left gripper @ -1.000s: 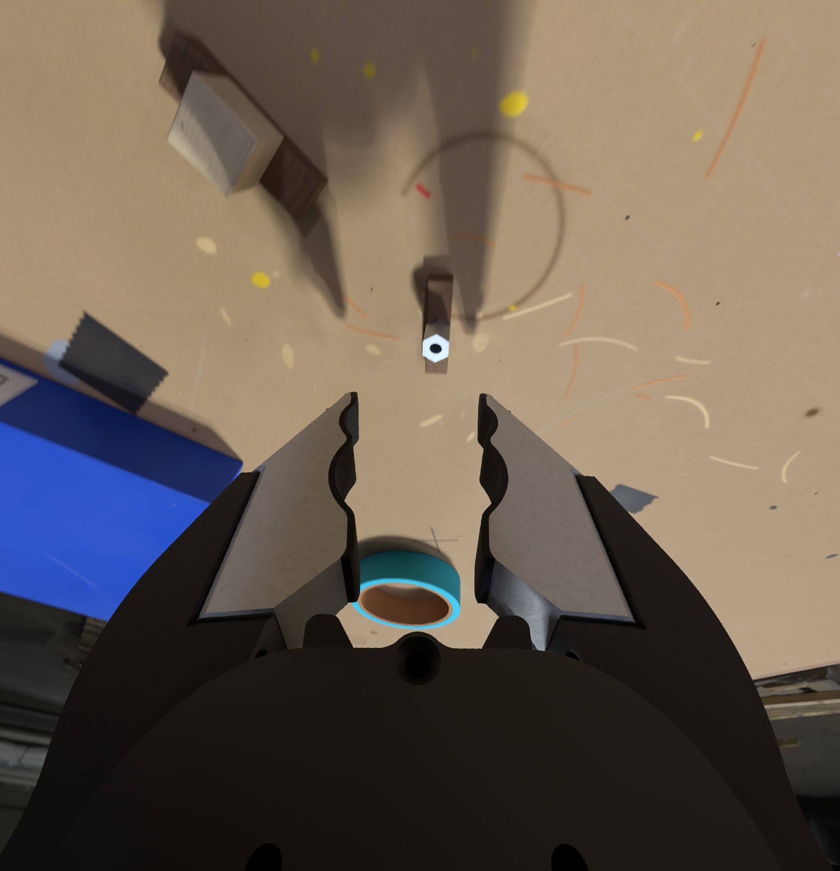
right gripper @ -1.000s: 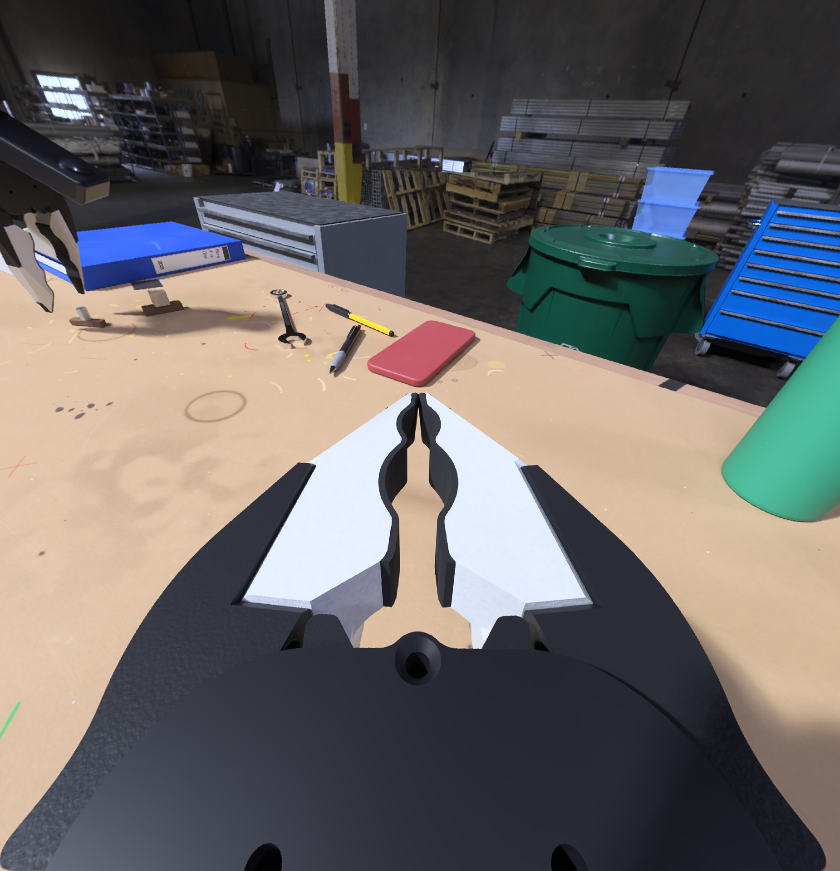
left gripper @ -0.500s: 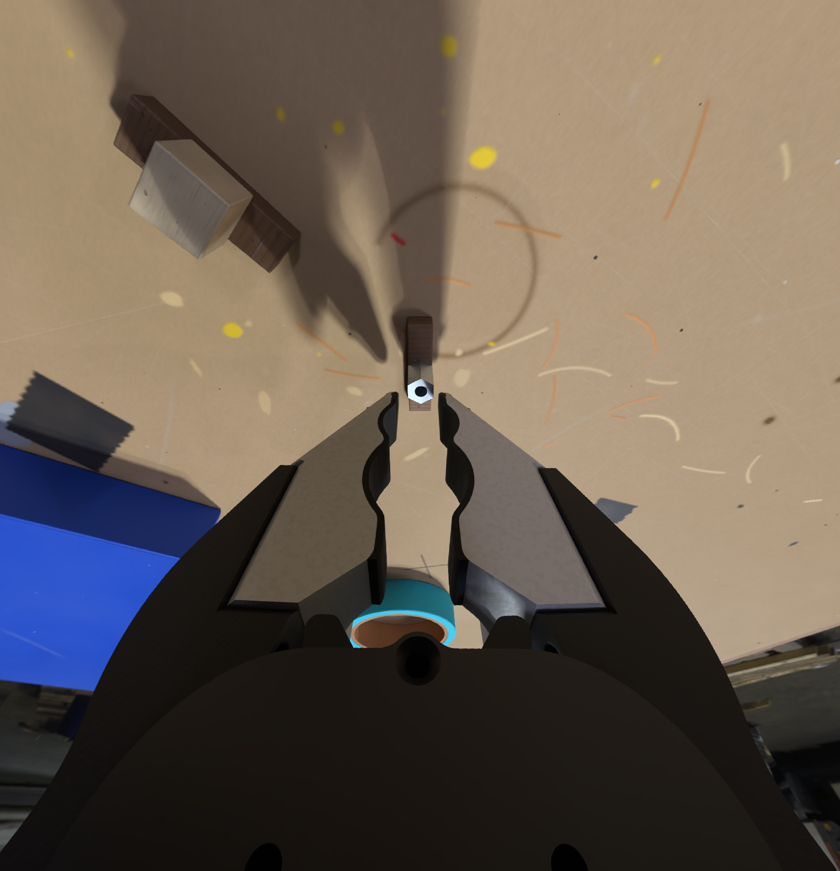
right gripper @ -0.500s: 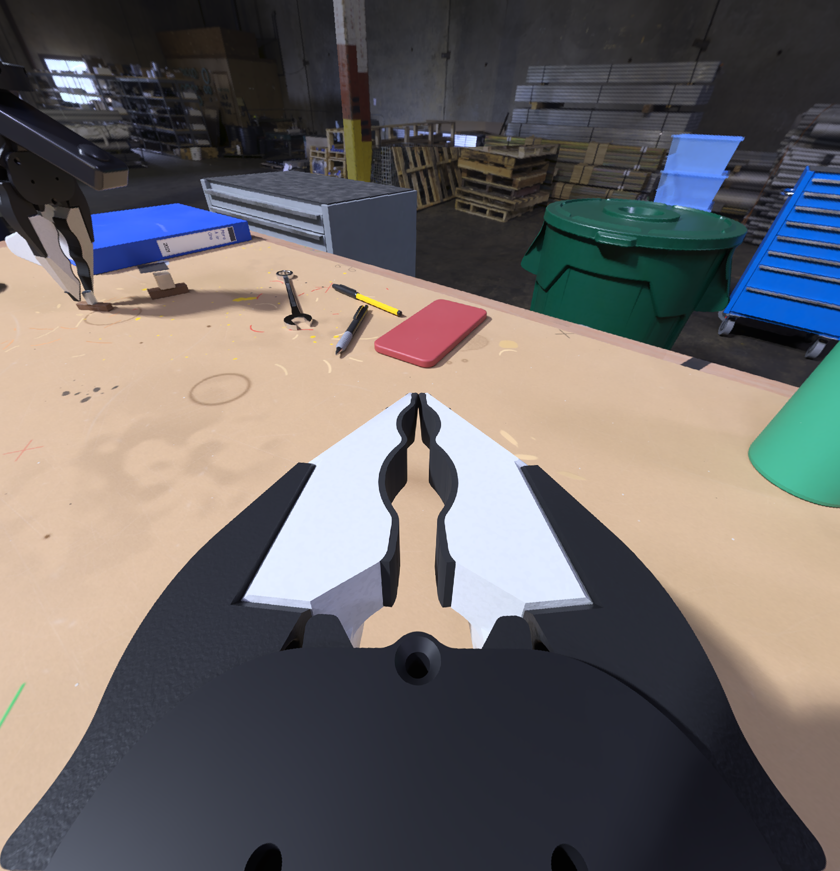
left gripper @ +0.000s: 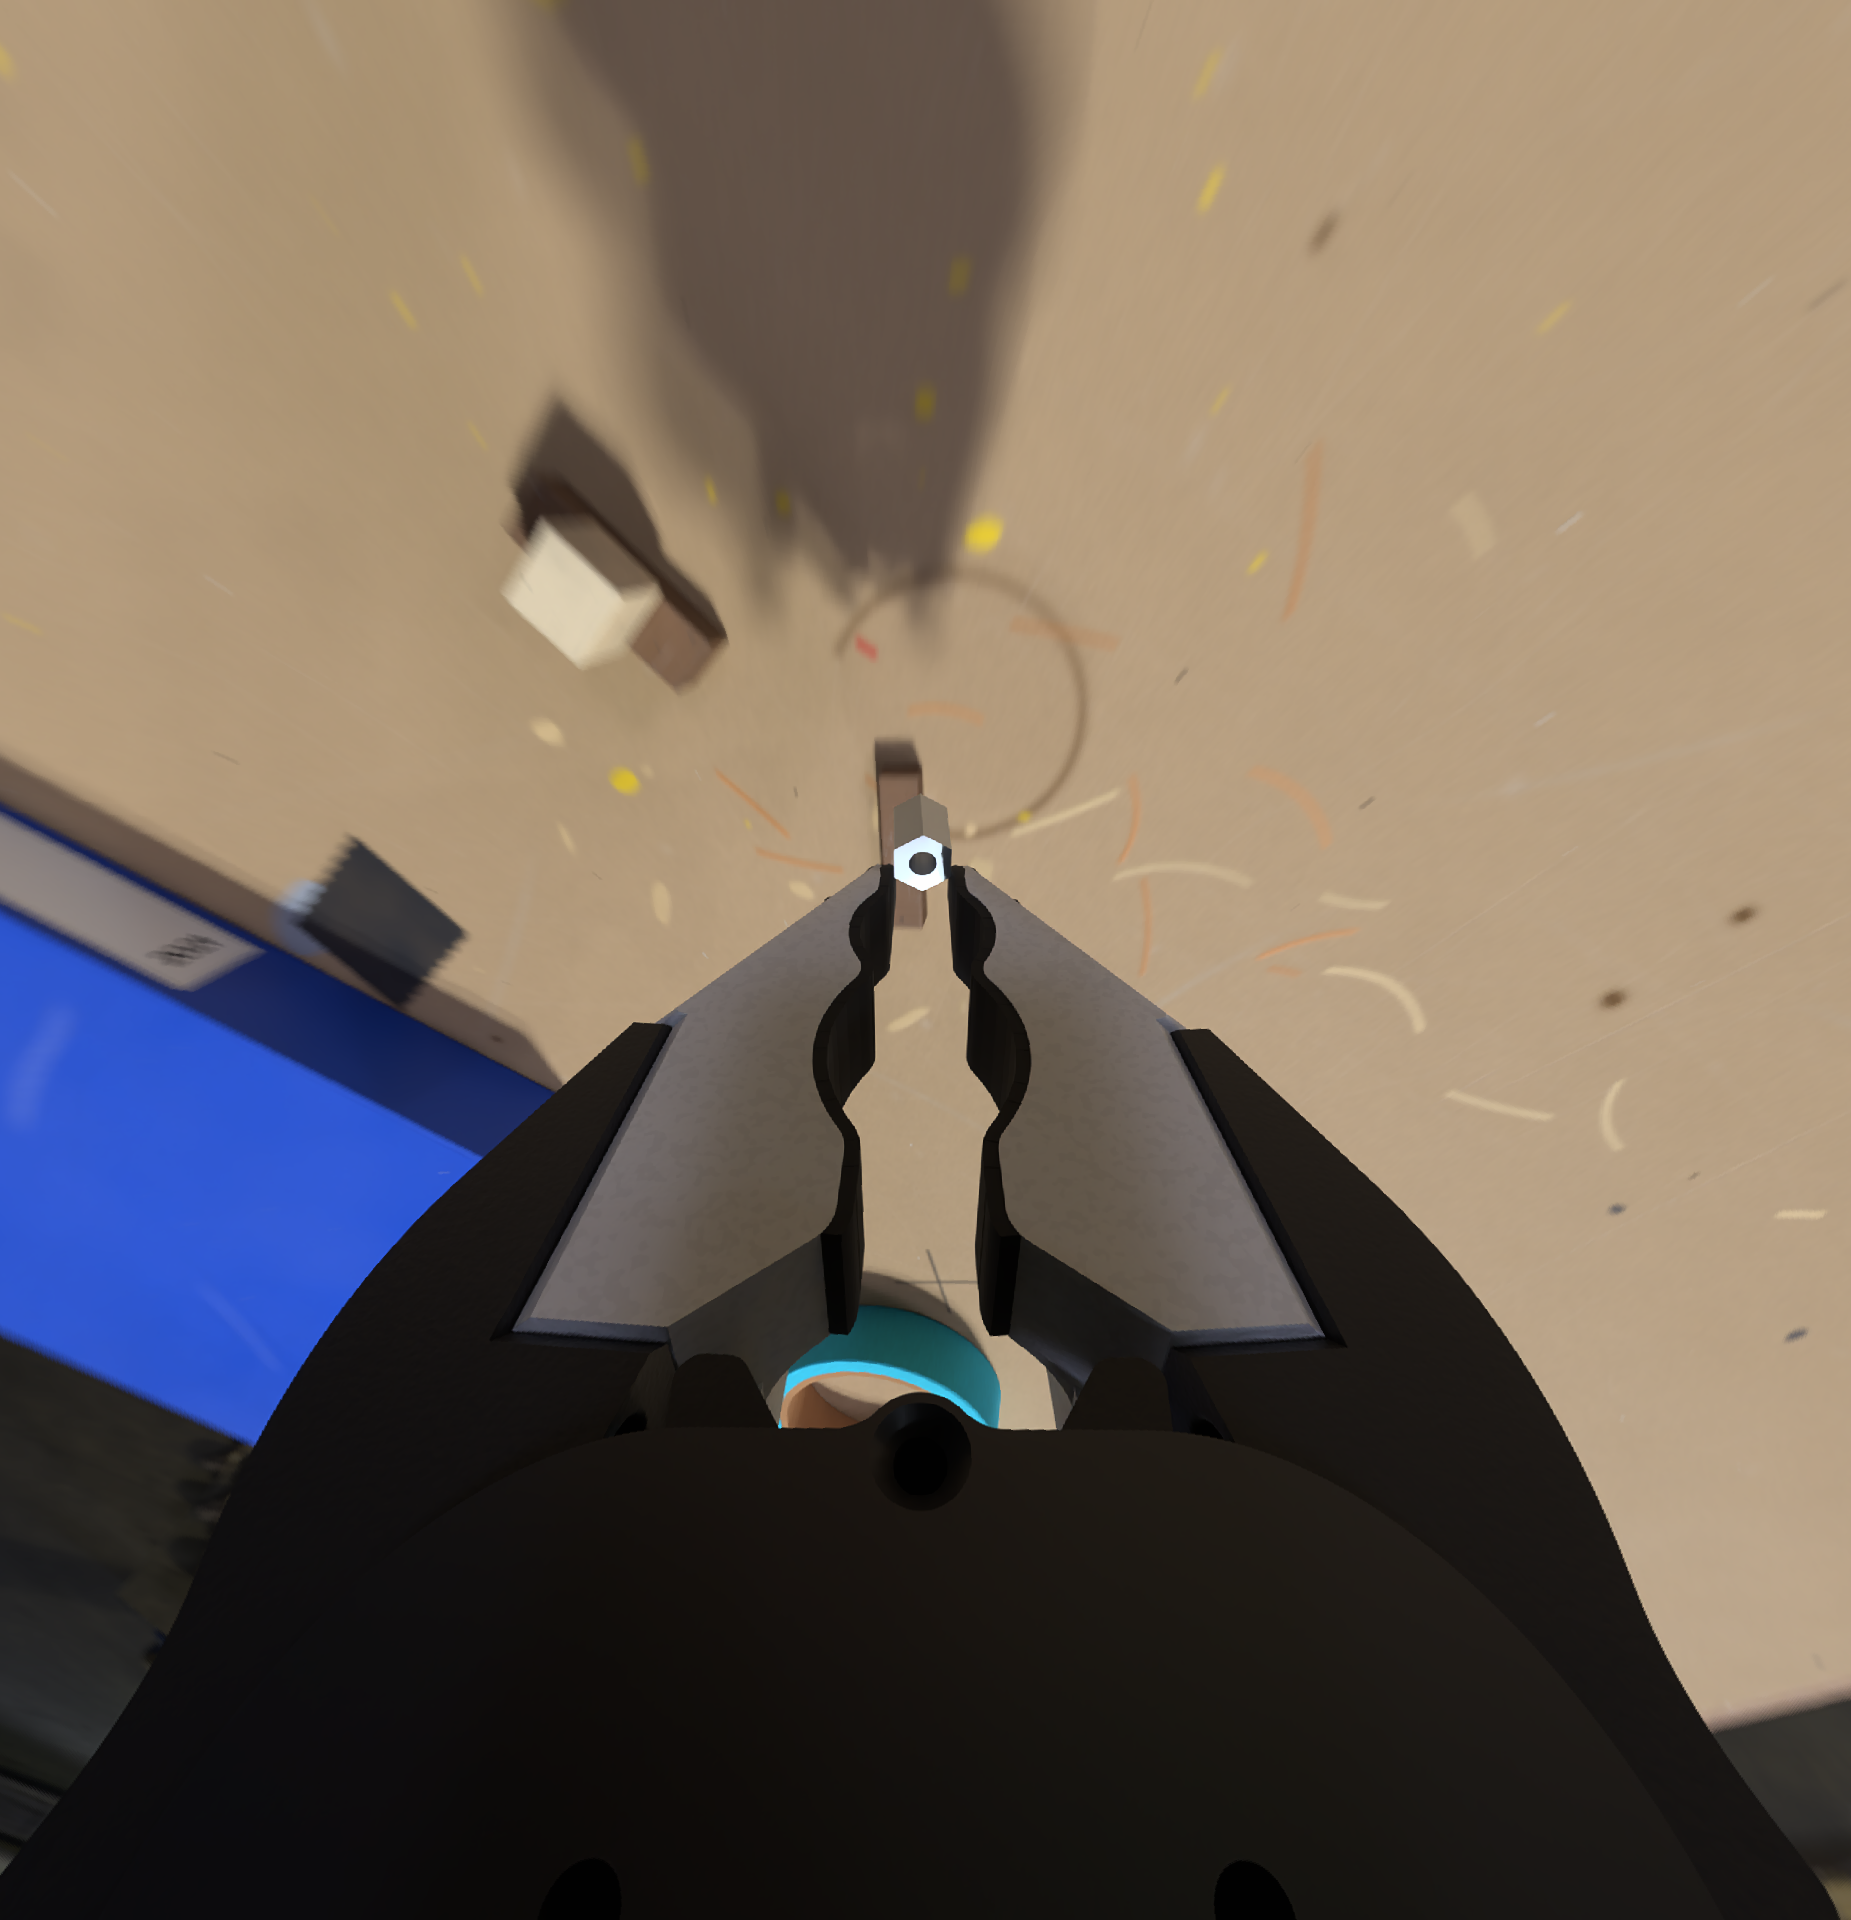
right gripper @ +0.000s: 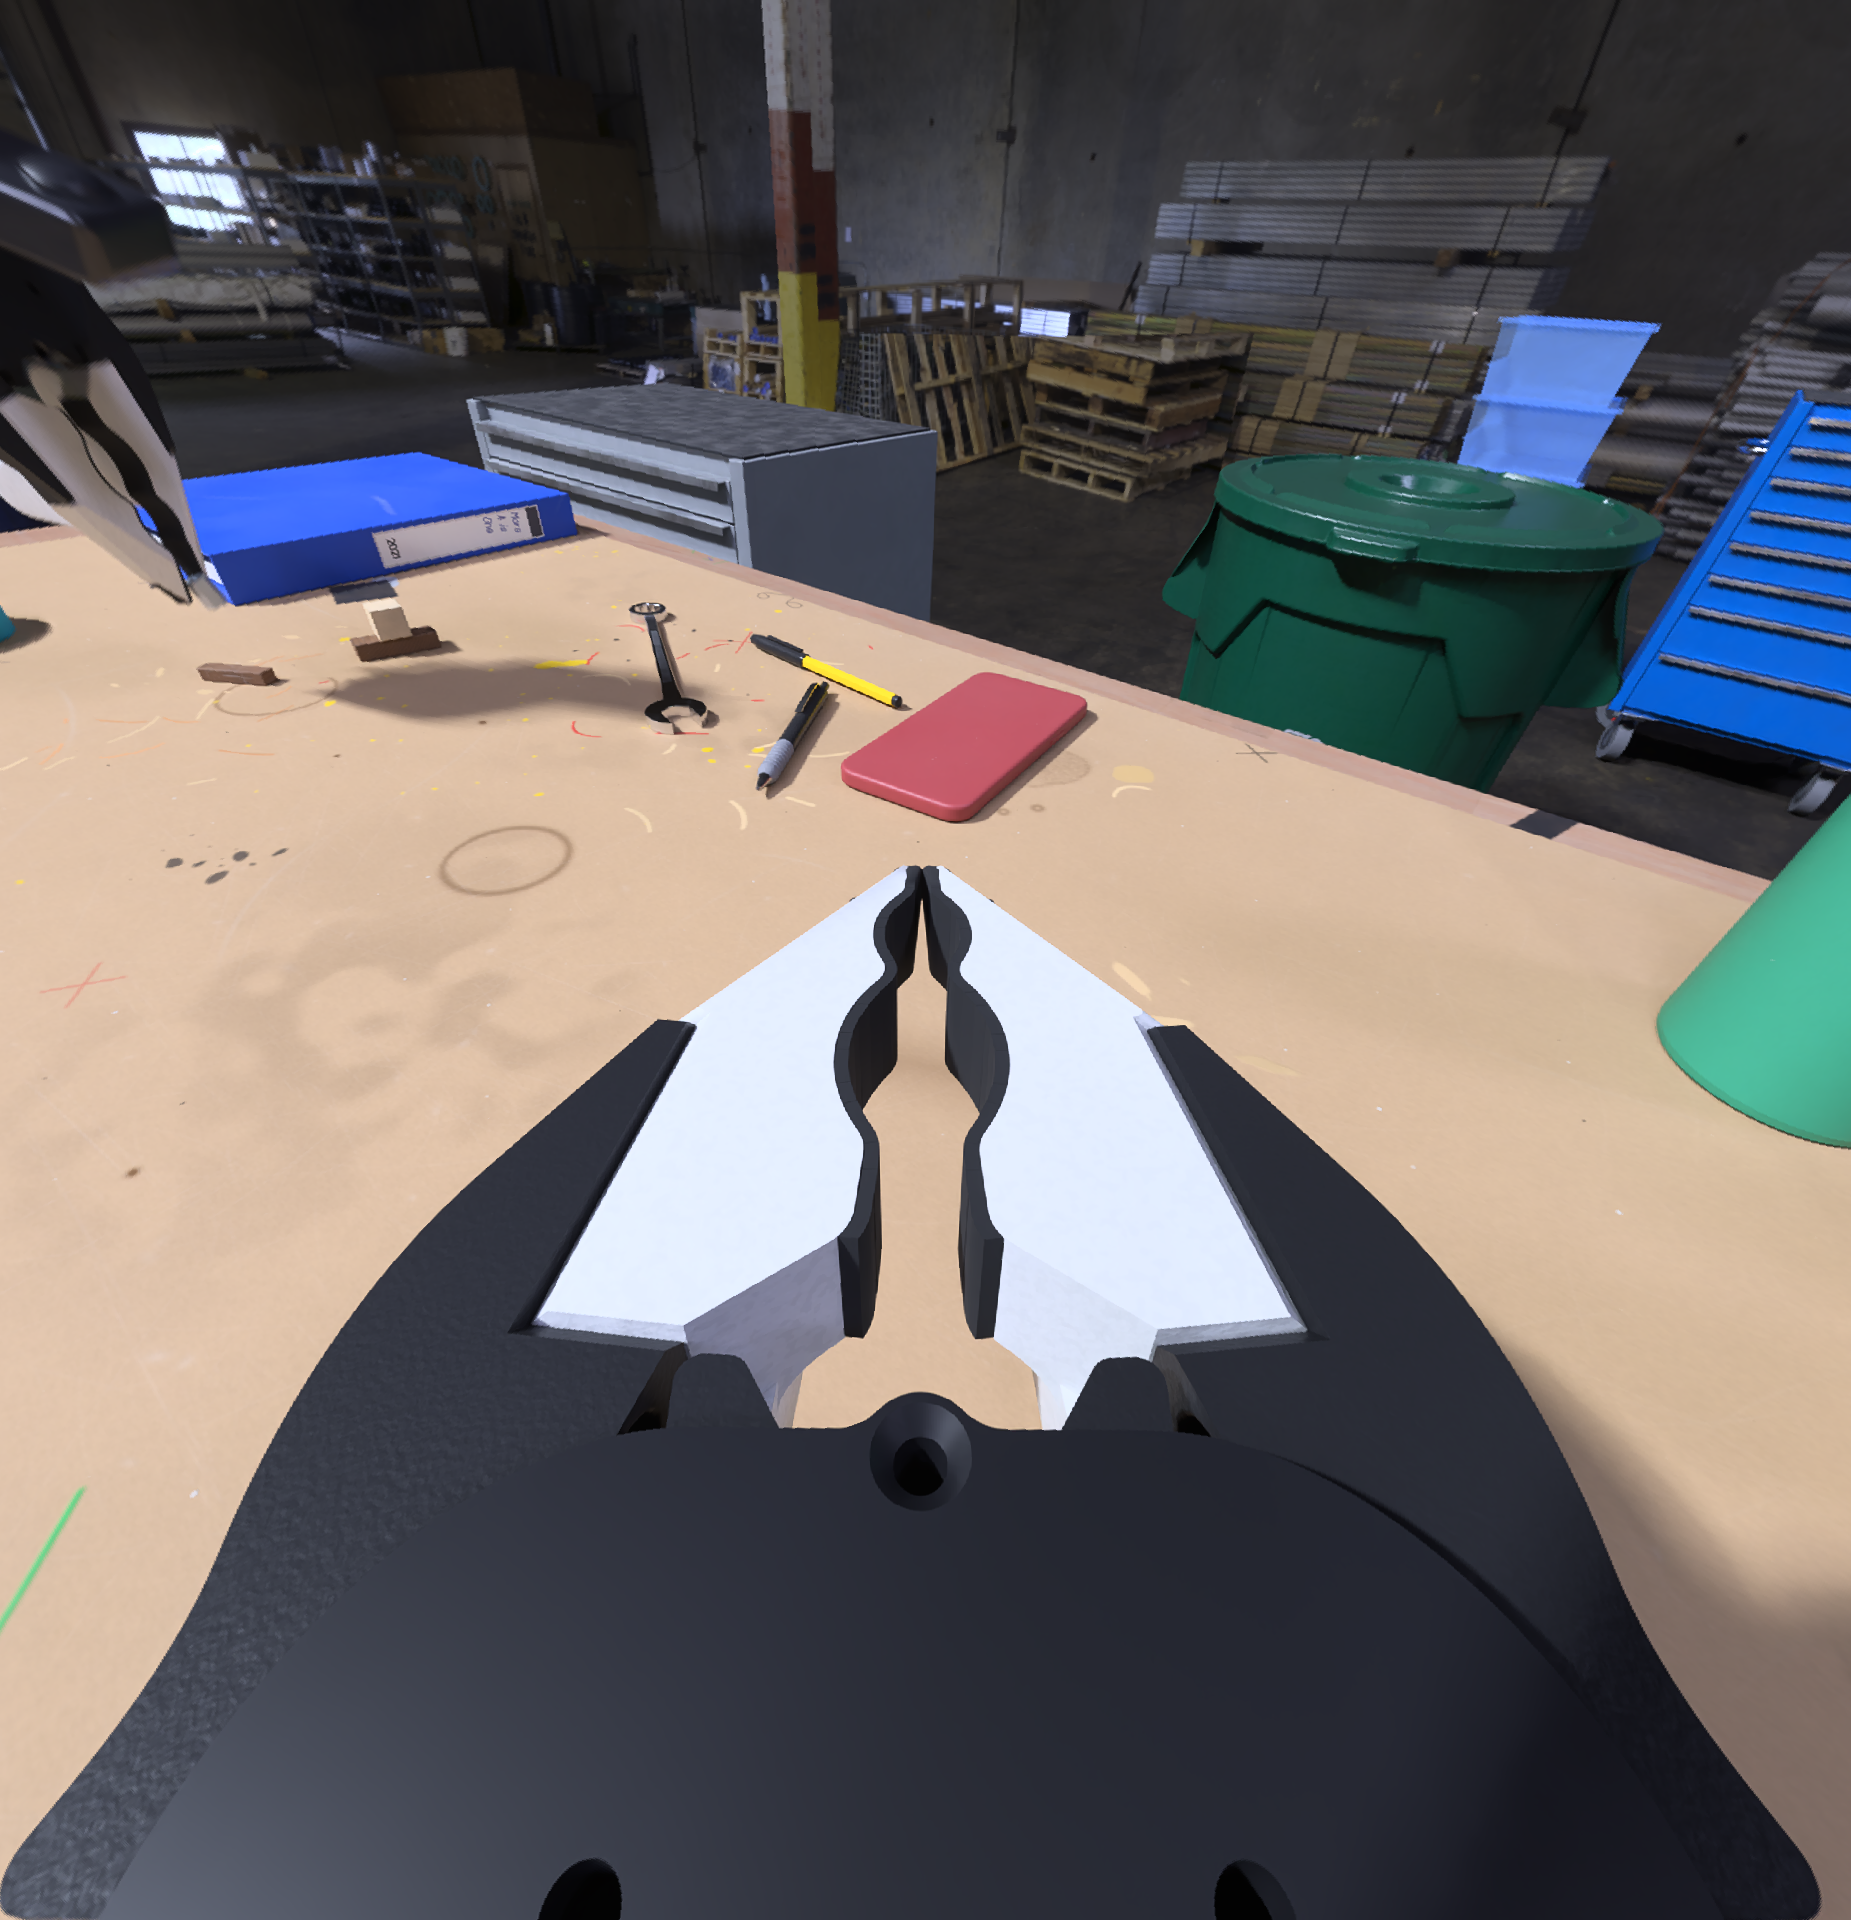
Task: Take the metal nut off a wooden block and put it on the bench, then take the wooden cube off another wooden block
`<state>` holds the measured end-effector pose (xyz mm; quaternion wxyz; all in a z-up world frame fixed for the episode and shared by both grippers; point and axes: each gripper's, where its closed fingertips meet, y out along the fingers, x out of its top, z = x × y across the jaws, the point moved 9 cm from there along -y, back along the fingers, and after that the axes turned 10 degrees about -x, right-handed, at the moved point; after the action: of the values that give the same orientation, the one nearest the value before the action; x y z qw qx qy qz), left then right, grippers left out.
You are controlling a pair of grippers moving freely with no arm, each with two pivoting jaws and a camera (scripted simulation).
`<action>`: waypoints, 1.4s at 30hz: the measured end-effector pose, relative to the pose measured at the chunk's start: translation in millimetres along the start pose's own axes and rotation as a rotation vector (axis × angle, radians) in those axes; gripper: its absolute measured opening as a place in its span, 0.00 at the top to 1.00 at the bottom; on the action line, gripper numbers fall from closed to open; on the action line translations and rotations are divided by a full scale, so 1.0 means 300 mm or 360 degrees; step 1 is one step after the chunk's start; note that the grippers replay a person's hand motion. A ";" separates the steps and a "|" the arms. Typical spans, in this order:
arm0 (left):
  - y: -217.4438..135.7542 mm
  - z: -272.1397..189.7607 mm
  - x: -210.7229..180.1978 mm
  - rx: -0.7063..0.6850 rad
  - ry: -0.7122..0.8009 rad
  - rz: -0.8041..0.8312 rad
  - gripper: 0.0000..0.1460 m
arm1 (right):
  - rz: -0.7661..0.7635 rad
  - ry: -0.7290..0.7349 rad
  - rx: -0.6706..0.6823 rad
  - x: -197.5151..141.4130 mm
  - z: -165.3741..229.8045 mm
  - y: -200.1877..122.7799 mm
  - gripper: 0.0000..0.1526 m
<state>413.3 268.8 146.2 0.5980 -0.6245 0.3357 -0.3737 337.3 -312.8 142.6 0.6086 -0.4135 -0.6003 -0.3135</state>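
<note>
Left gripper (left gripper: 921, 883): fingertips clamped on the metal nut (left gripper: 920, 861), which sits raised above the small dark wooden block (left gripper: 897, 792) just beyond the tips. Teal tape roll (left gripper: 890, 1371) shows low between the finger bases, nearest the camera. Ahead and to the left, the pale wooden cube (left gripper: 578, 608) rests on the second dark block (left gripper: 640, 566); blue binder (left gripper: 173, 1122) off to the left side. View blurred.

Right gripper (right gripper: 921, 883): pinched together at the tips, holding nothing, low over the bench (right gripper: 277, 1039). Ahead of it a red phone (right gripper: 965, 744), two pens (right gripper: 793, 727) and a wrench (right gripper: 665, 665); farther left the cube on its block, then the bare small block
</note>
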 end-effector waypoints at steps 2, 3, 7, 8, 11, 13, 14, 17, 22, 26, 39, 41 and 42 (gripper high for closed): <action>-0.085 -0.077 0.066 0.0116 0.0077 -0.0124 0.93 | 0.0003 0.0008 0.0009 -0.002 0.002 0.002 1.00; -0.126 -0.128 0.110 0.0155 0.0129 -0.0192 0.93 | 0.0005 0.0010 0.0014 -0.002 0.004 0.003 1.00; -0.198 -0.407 0.338 0.0002 0.0381 -0.0436 0.93 | 0.0011 0.0019 0.0038 -0.004 0.013 0.006 1.00; -0.179 -0.474 0.397 -0.0077 0.0436 -0.0432 0.93 | 0.0011 0.0024 0.0045 -0.004 0.016 0.006 1.00; -0.053 -0.627 0.554 -0.0266 0.0576 -0.0288 0.93 | -0.0006 0.0014 0.0055 0.007 0.025 0.000 1.00; 0.041 -0.686 0.640 -0.0353 0.0617 -0.0215 0.93 | -0.0025 -0.0011 0.0052 0.018 0.029 -0.007 1.00; 0.080 -0.706 0.677 -0.0398 0.0621 -0.0195 0.93 | -0.0033 -0.0022 0.0050 0.022 0.029 -0.010 1.00; 0.152 -0.740 0.769 -0.0391 0.0641 -0.0167 0.93 | -0.0047 -0.0027 0.0050 0.028 0.024 -0.016 1.00; 0.180 -0.732 0.857 -0.0402 0.0611 -0.0185 0.93 | -0.0009 0.0015 0.0099 0.013 0.020 -0.008 1.00; 0.211 -0.755 0.907 -0.0424 0.0666 -0.0203 0.93 | 0.0142 -0.0070 0.0243 -0.026 0.049 0.016 1.00; 0.224 -0.778 0.960 -0.0496 0.0720 -0.0236 0.77 | 0.0224 -0.0225 0.0333 -0.063 0.087 0.031 1.00; 0.205 -0.774 0.945 -0.0471 0.0703 -0.0297 0.64 | 0.0225 -0.0226 0.0334 -0.063 0.087 0.031 1.00; 0.185 -0.772 0.932 -0.0461 0.0693 -0.0358 0.63 | 0.0224 -0.0227 0.0332 -0.062 0.086 0.031 1.00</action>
<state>352.3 -91.5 110.4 0.3712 -0.6417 0.4349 -0.5112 331.7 -288.0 121.3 0.6245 -0.4102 -0.6410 -0.1756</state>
